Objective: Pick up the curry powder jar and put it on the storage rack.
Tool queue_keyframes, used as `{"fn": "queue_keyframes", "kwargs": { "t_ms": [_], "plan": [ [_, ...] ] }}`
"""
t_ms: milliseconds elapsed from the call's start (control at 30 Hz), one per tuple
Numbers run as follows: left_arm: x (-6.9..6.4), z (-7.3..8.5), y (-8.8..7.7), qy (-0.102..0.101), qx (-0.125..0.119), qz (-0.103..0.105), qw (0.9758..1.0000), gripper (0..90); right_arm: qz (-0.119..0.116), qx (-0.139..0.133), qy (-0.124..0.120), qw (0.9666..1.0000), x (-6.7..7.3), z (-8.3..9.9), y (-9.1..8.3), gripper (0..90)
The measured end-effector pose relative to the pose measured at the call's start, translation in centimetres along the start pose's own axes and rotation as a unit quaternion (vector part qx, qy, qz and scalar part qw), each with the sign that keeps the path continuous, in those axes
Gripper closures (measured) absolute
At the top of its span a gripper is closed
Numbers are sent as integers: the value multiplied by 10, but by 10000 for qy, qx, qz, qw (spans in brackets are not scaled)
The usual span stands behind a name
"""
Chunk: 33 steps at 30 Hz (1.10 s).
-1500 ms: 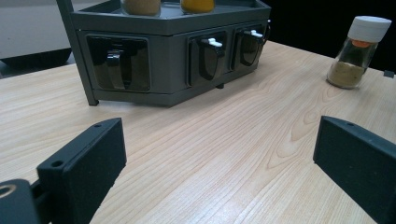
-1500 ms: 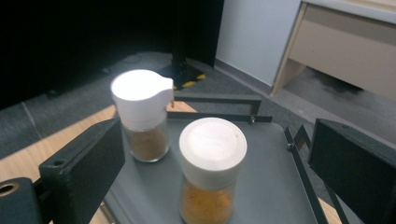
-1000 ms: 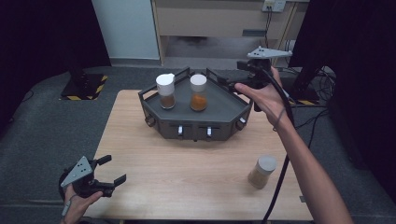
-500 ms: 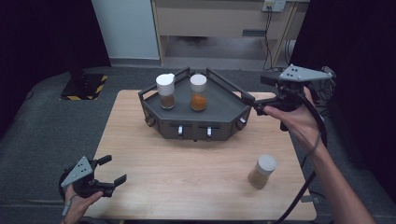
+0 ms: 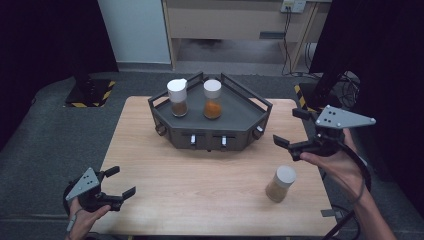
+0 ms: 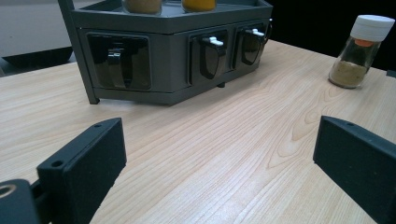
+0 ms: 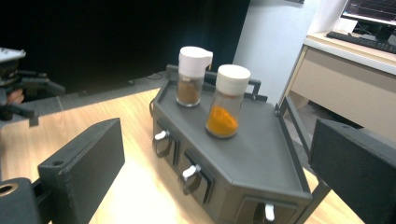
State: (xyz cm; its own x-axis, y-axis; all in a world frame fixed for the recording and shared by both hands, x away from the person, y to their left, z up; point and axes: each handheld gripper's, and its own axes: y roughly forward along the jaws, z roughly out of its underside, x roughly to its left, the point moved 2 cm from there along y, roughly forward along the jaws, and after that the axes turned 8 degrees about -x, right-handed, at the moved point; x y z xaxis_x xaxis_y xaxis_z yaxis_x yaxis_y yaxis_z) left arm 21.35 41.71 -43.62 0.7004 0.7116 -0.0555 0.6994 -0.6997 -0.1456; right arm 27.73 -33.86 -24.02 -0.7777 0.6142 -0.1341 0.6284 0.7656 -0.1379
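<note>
Dark curtains and a grey carpeted floor surround a pale wooden worktop (image 5: 200,200), seen from the high view. At its far edge stands a dark grey spice rack (image 5: 240,120) with small drawers along its front. 2 jars sit on its top tray: a brown-spice jar (image 5: 177,98) with a white flip cap on the left, and an orange-spice jar (image 5: 212,99) just beside it on the right. A third jar (image 5: 280,183), white-capped and filled with tan powder, stands alone on the worktop near the front right, well apart from the rack. The right gripper (image 5: 295,129) hangs above the worktop's right edge, between rack and lone jar, its fingers apart and holding nothing. The left gripper (image 5: 120,181) rests low at the front left corner, fingers also apart and empty.

From the left gripper view, the 2 black fingers (image 6: 84,172) stand wide apart over bare wood. The rack's drawer fronts fill the upper left, and the lone jar stands upright at the far right.

From the right gripper view, the open fingers (image 7: 79,168) frame the rack from the side, with both jars upright on its tray.

Judging by the layout, 2 jars are already placed and 1 is left. The right gripper sits nearest the lone jar, so picking it up and setting it on the tray's free space looks like the remaining work.
</note>
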Motion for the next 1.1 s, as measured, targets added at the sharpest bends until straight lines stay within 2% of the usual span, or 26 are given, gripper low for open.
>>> {"fn": "queue_keyframes", "kwargs": {
  "t_ms": [133, 233, 300, 367, 400, 467, 567, 633, 733, 767, 800, 900, 933, 1033, 1100],
  "plan": [
    [0, 0, 0, -5, -14, -6, 10000, 15, 79, -10, -54, 10000, 8, 16, -11, 43],
    [0, 0, 0, -1, 2, -5, 10000, 15, 149, -92, 42, 9998, 17, 35, -22, 44],
    [0, 0, 0, 3, 4, -3, 10000, 15, 172, -80, 50, 9998, 19, 38, -24, 44],
    [-1, 0, 0, 0, -11, -4, 10000, 15, 266, -88, 122, 9995, 26, 53, -32, 44],
    [-1, 0, 0, 0, -11, -4, 10000, 15, 266, -88, 122, 9995, 26, 53, -32, 44],
    [0, 0, 0, -2, -6, -9, 10000, 15, 411, -72, 168, 9990, 33, 66, -39, 45],
    [-1, 0, 0, 4, 0, -10, 10000, 15, 478, -64, 226, 9986, 36, 75, -43, 44],
    [-1, 0, 0, 9, -1, -14, 10000, 15, 592, -63, 269, 9979, 43, 88, -50, 45],
    [-1, 0, 0, 7, -9, -17, 10000, 15, 631, -11, 284, 9976, 46, 94, -53, 45],
    [-1, 0, -1, 13, -22, -17, 10000, 15, 706, -29, 324, 9970, 50, 103, -58, 45],
    [-1, 0, -1, 13, -22, -17, 10000, 15, 706, -29, 324, 9970, 50, 103, -58, 45],
    [-1, 0, 0, 6, -8, -20, 10000, 15, 1003, -62, 348, 9943, 66, 122, -68, 44],
    [-1, 0, 0, 10, 2, -22, 10000, 15, 1003, -62, 348, 9943, 66, 122, -68, 44],
    [-2, 0, 0, 22, 14, -32, 10000, 15, 1265, -84, 387, 9912, 78, 138, -77, 44],
    [-2, 0, 0, 22, 17, -36, 10000, 15, 1332, -92, 418, 9902, 81, 143, -79, 45]
  ]
}}
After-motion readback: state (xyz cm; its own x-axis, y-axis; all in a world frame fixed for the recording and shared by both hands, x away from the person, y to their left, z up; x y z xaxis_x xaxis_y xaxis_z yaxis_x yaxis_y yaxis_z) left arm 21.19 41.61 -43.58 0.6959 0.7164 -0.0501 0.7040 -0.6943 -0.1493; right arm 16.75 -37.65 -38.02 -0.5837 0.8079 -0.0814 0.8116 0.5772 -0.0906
